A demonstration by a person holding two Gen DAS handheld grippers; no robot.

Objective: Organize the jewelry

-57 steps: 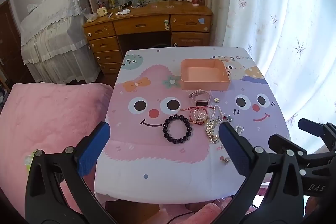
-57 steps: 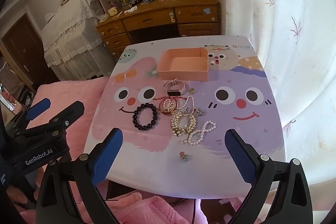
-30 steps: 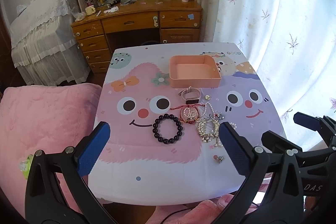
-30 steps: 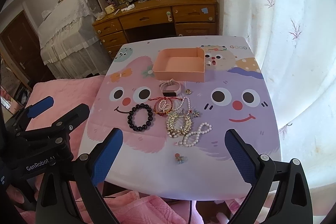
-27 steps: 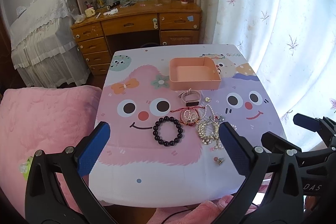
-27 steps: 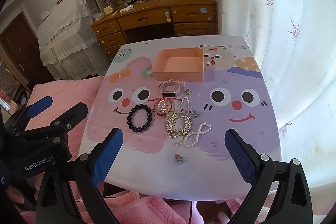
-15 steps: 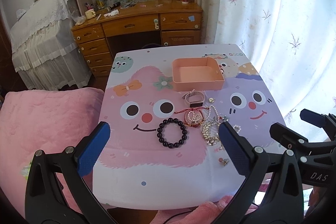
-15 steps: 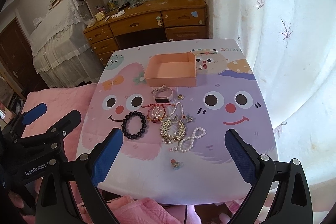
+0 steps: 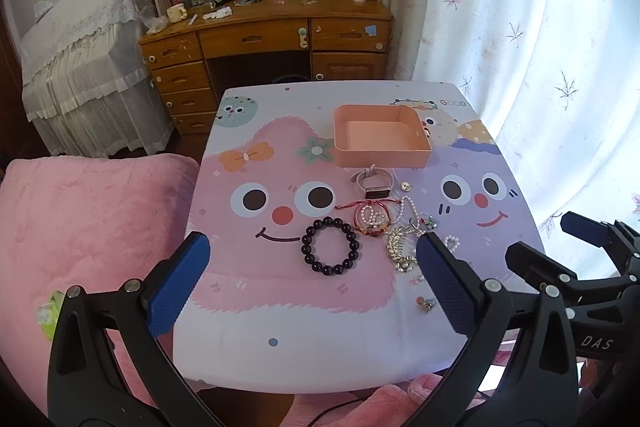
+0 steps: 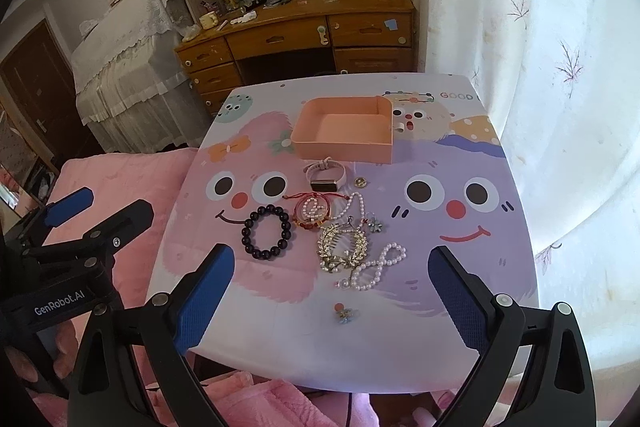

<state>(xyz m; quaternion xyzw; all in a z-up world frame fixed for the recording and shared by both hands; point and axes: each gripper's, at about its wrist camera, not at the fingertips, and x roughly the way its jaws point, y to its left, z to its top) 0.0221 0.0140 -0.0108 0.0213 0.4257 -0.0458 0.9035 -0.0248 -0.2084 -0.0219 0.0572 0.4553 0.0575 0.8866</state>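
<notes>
Judging from the empty pink tray [image 10: 340, 143], nothing has been sorted: the black bead bracelet [image 10: 267, 231], watch [image 10: 324, 175] and pearl strand [image 10: 374, 267] are left on the table [image 10: 460, 291], both left gripper [image 9: 312, 283] and right gripper [image 10: 332, 291] spread, unloaded.

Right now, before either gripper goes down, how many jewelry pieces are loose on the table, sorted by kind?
Bracelets: 4 (dark round-bead bracelet, red cord bracelet, two white pearl strands)
Watches: 1 (pale pink strap watch)
Hair combs: 1 (gold leaf-shaped comb)
Small charms or studs: 3 ()
Total: 9
</notes>
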